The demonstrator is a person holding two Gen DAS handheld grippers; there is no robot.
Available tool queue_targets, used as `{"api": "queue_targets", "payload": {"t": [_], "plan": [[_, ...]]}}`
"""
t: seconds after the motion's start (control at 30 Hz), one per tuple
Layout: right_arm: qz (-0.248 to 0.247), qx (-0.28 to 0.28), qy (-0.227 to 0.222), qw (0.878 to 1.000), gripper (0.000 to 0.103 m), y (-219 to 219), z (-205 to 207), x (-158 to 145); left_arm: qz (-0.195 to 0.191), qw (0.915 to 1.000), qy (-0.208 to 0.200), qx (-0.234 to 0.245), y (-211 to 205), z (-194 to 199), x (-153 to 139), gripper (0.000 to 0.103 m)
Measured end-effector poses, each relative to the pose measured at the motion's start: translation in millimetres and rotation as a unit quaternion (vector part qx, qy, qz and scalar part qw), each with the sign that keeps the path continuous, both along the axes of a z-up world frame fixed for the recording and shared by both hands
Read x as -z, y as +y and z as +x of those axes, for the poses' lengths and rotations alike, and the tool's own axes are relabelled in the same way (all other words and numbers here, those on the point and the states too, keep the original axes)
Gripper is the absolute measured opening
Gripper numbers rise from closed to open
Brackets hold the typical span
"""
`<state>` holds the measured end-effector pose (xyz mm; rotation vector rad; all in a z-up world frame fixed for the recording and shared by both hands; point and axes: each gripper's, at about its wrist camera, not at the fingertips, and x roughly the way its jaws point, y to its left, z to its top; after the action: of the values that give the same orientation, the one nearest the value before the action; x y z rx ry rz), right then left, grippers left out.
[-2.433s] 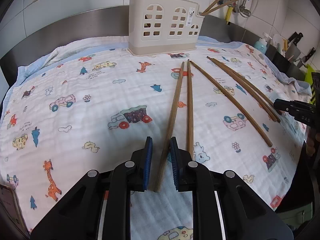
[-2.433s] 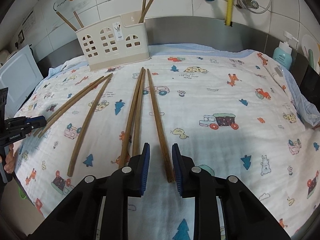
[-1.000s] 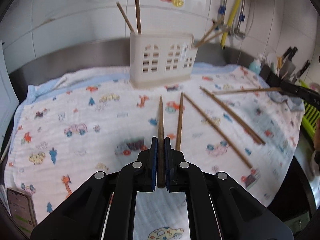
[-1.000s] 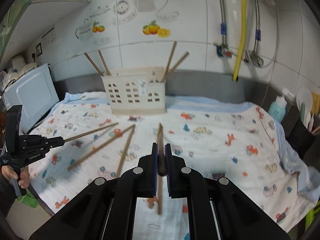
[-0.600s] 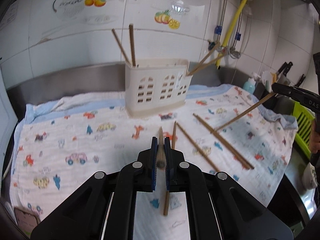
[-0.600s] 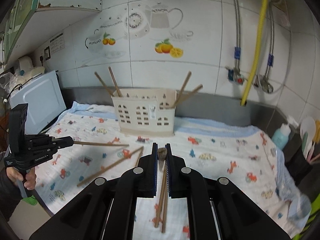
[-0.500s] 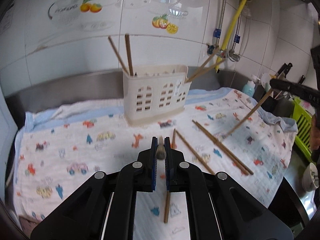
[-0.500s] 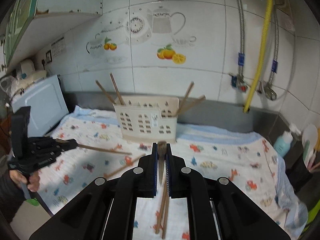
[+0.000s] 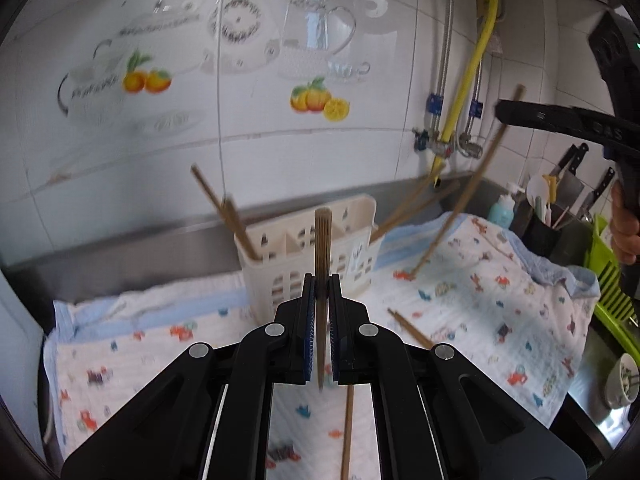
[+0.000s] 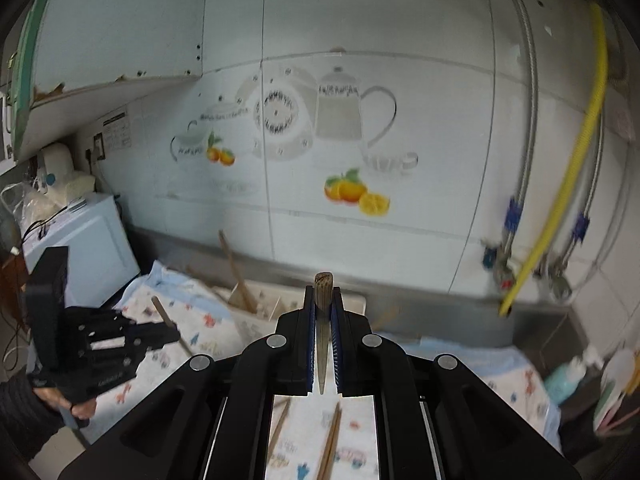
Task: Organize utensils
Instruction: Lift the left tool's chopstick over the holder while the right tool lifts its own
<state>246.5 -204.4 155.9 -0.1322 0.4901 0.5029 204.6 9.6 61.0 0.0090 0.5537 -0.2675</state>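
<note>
Left gripper (image 9: 320, 292) clenched on chopstick (image 9: 322, 240) | right gripper (image 10: 322, 312) grips another chopstick (image 10: 323, 284) | both near-upright above slotted utensil holder (image 9: 308, 240), likely for dropping in | spare chopsticks (image 10: 330, 436) lie on cloth (image 9: 500, 300)

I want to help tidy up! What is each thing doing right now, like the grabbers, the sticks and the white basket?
left gripper: shut on a chopstick, lifted.
right gripper: shut on another chopstick, lifted.
white holder: upright, chopsticks leaning inside.
loose chopsticks: lying flat on the cloth.
</note>
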Motion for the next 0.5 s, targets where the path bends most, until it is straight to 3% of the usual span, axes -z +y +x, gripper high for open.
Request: {"api": "queue_targets", "payload": {"t": [0.37, 0.5], "plan": [[0.003, 0.011, -0.016, 1.000, 0.007, 18.2, 47.3, -16.8, 0.007, 0.9954, -0.095, 0.001, -14.9, 19.9, -88.1, 0.005], [0.008, 0.015, -0.012, 1.000, 0.007, 21.4, 62.2, -14.8, 0.009, 0.9934, -0.114, -0.014, -13.6, 36.9, -104.9, 0.005]]}}
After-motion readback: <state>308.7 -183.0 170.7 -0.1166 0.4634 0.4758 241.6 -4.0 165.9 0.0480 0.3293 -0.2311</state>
